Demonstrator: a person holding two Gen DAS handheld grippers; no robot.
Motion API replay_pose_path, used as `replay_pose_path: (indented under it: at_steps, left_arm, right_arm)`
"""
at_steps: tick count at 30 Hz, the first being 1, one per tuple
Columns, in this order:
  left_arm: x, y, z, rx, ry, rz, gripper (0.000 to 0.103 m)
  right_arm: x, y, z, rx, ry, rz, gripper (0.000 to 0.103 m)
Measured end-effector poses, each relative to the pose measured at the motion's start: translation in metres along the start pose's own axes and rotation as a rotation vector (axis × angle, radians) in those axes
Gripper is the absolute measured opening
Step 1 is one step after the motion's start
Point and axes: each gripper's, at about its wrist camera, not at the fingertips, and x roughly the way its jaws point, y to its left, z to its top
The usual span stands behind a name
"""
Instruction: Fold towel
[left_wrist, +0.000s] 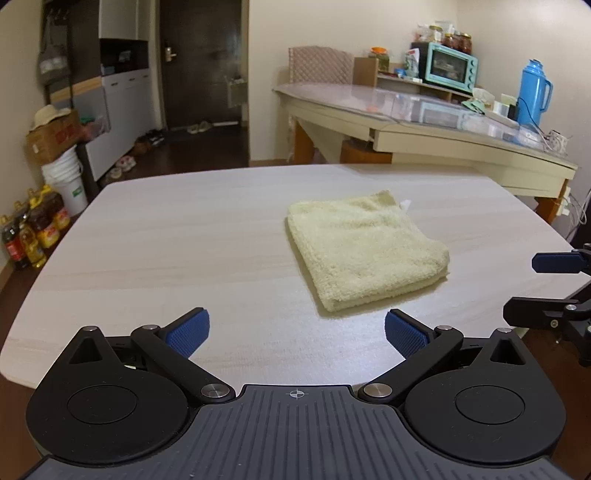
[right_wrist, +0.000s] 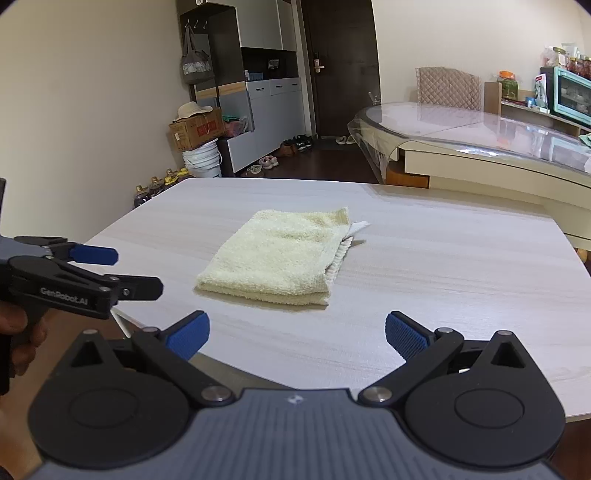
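Towel (left_wrist: 364, 247), pale yellow terry, is seen lying on the light wood-grain table (left_wrist: 166, 240), already folded into a compact, several-layered square, at about one o'clock from the left gripper (left_wrist: 297, 332) and eleven o'clock from the right gripper (right_wrist: 297, 332). A white label is seen protruding at its far corner. Both grippers are held with jaws spread wide and empty, clear of the cloth, near the table's six-o'clock edge. Folding is judged finished or nearly so. If a further fold is wanted, the near folded edge would have to be pinched by both grippers and carried toward twelve o'clock; otherwise only withdrawal is called for.
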Motion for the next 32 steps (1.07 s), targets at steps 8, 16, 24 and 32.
replay_pose_path:
  at_steps: [8,16,24,32]
  left_arm:
    - [0.002,-0.005,-0.001,0.005,0.002,0.009,0.103]
    - [0.004,-0.012,-0.002,0.011,0.002,0.013,0.103]
    - [0.000,-0.016,-0.002,0.023,-0.016,0.020,0.103]
    - [-0.003,-0.015,-0.001,0.018,-0.034,0.020,0.103]
  right_arm:
    - [0.000,-0.004,-0.003,0.017,0.014,-0.010,0.103]
    - [-0.002,-0.004,-0.004,0.016,0.014,-0.010,0.103]
    - [-0.003,-0.001,-0.002,0.007,0.010,-0.011,0.103]
    - [-0.003,0.000,-0.001,0.002,0.012,-0.009,0.103]
